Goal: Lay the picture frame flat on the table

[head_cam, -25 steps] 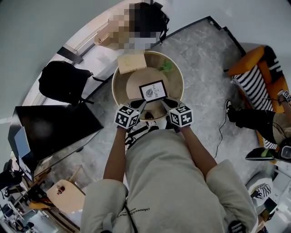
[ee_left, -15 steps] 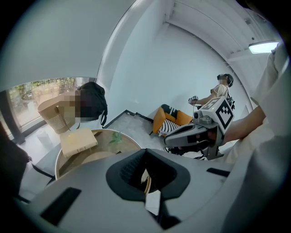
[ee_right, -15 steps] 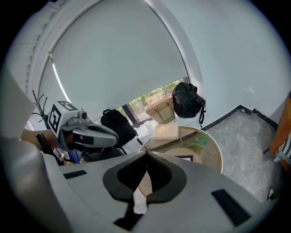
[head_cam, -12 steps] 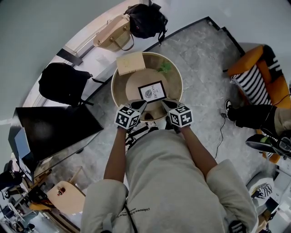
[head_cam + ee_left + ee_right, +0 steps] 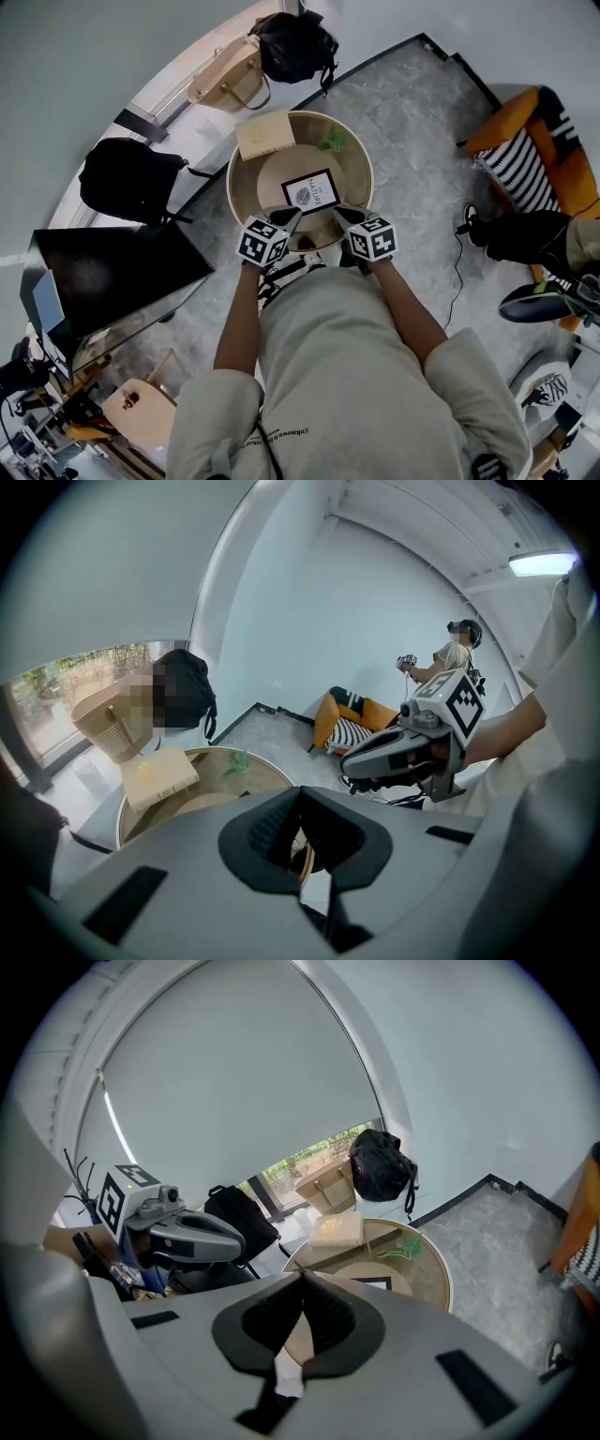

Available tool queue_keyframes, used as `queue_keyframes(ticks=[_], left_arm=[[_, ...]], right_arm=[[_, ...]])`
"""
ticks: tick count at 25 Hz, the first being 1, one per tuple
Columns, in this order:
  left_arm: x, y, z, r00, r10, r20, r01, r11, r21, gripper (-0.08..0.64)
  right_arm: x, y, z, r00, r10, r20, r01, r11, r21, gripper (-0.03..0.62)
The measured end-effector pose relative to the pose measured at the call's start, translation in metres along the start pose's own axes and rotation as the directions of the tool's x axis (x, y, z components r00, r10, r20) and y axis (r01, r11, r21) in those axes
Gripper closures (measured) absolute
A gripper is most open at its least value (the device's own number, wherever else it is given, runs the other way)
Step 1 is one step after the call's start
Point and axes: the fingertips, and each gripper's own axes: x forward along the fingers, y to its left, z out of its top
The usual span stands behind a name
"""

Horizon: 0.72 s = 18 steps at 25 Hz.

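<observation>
Left claw (image 5: 289, 217) and right claw (image 5: 341, 215), both pressed together and empty, hover over the round worktop's (image 5: 251, 187) near edge. The picture frame (image 5: 311, 191) lies flat just ahead, between them.

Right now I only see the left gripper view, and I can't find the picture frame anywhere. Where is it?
Observer: The head view shows the picture frame in the middle of the round table.
Operator: Is the other hand-held gripper holding it?
Observer: No. The right hand-held gripper has its jaws together, with nothing between them.
Operator: Which way does it face?
Observer: Its printed face shows from above in the head view.
</observation>
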Motion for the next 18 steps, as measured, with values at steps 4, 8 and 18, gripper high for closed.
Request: queue_keyframes(ticks=[4, 8, 18], left_arm=[[0.001, 0.000, 0.009, 1.000, 0.004, 0.024, -0.005, 1.000, 0.024, 0.538], [0.007, -0.003, 0.012, 1.000, -0.007, 0.013, 0.006, 0.999, 0.039, 0.538], [0.007, -0.006, 0.005, 1.000, -0.016, -0.015, 0.017, 0.998, 0.058, 0.538]], right_arm=[[-0.004, -0.004, 0.002, 1.000, -0.013, 0.019, 0.012, 1.000, 0.014, 0.558], [-0.010, -0.010, 0.002, 0.999, -0.032, 0.038, 0.031, 0.999, 0.034, 0.559], [-0.009, -0.008, 0.005, 0.998, -0.034, 0.052, 0.032, 0.999, 0.029, 0.559]])
